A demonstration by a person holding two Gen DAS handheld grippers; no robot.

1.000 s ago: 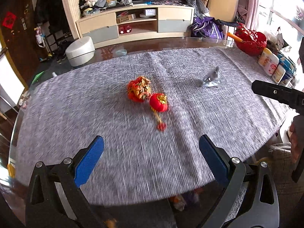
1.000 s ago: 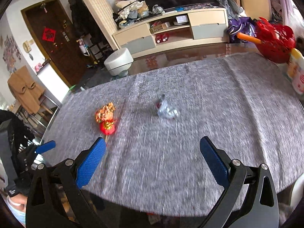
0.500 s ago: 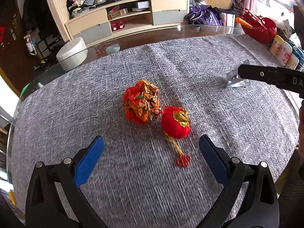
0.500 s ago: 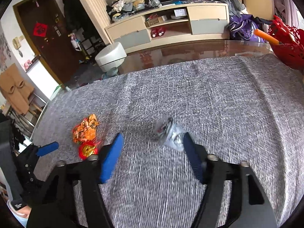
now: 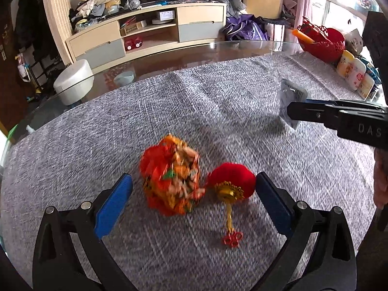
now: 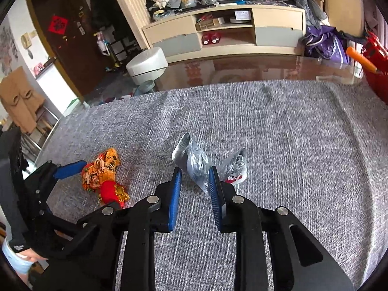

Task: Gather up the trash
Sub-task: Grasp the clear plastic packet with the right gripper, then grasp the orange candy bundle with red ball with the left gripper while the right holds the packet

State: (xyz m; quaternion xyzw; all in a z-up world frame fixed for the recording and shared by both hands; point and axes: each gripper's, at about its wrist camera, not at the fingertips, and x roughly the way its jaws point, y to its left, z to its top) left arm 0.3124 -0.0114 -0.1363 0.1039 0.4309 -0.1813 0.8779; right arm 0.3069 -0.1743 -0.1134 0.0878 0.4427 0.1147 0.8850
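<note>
**Now two bits of trash are being reached for at once**

Two pieces of trash are seen on the grey cloth of the table. A crumpled clear wrapper lies near the middle of the cloth. A red and orange crumpled wrapper lies to its left, with a small red lantern charm touching it.

The right tool is half closed around the clear wrapper. Its blue pads are set on each side of the wrapper's lower end, and one pad seems to touch it. A firm grip cannot be told yet, since a gap is seen on the other side.

The left tool is held wide open. The orange wrapper and the lantern charm are both framed between its pads, and nothing is held.

The grabbing step is judged to be in hand, and no trash is collected yet. Next, the right tool should be shut fully on the clear wrapper, and the wrapper lifted. The left tool should be lowered and shut on the orange wrapper only, so the lantern charm is not picked up by mistake. No bin is seen.

Little writing can be read. The letters "DAS" are printed in grey on the side of the right tool in the left view. A red paper with a dark sign is stuck on the brown door, but it cannot be read.
</note>
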